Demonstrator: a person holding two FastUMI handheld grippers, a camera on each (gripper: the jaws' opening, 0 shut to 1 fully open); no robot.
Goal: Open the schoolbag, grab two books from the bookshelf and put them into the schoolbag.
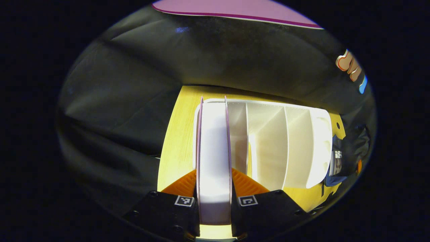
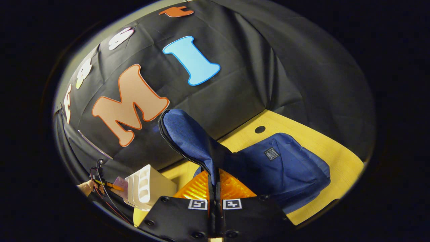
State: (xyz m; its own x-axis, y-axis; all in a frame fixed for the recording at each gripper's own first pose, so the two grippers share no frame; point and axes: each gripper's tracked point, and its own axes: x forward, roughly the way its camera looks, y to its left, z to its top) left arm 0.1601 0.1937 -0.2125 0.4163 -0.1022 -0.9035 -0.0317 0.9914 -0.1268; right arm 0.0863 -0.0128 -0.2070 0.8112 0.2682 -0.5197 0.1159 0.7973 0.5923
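Note:
In the left gripper view my left gripper [image 1: 214, 188] is shut on a thick book [image 1: 214, 151] with purple covers and white page edges, standing in the leftmost slot of the white bookshelf [image 1: 302, 144]. A bit of the blue schoolbag [image 1: 336, 164] shows past the shelf's right end. In the right gripper view my right gripper [image 2: 215, 188] is shut on the schoolbag's raised front flap [image 2: 188, 134], holding it up by its zipper edge. The blue schoolbag [image 2: 285, 168] lies on the yellow table [image 2: 336, 161]. At lower left stand the bookshelf [image 2: 147, 188], the purple book [image 2: 120, 184] and the hand [image 2: 85, 188] holding the left gripper.
The bookshelf's other slots [image 1: 268, 141] hold nothing. The table [image 1: 178, 134] ends close to the black cloth wall behind shelf and bag. A round cable hole [image 2: 259, 129] sits in the tabletop behind the schoolbag. Cables [image 2: 100, 191] trail from the far gripper.

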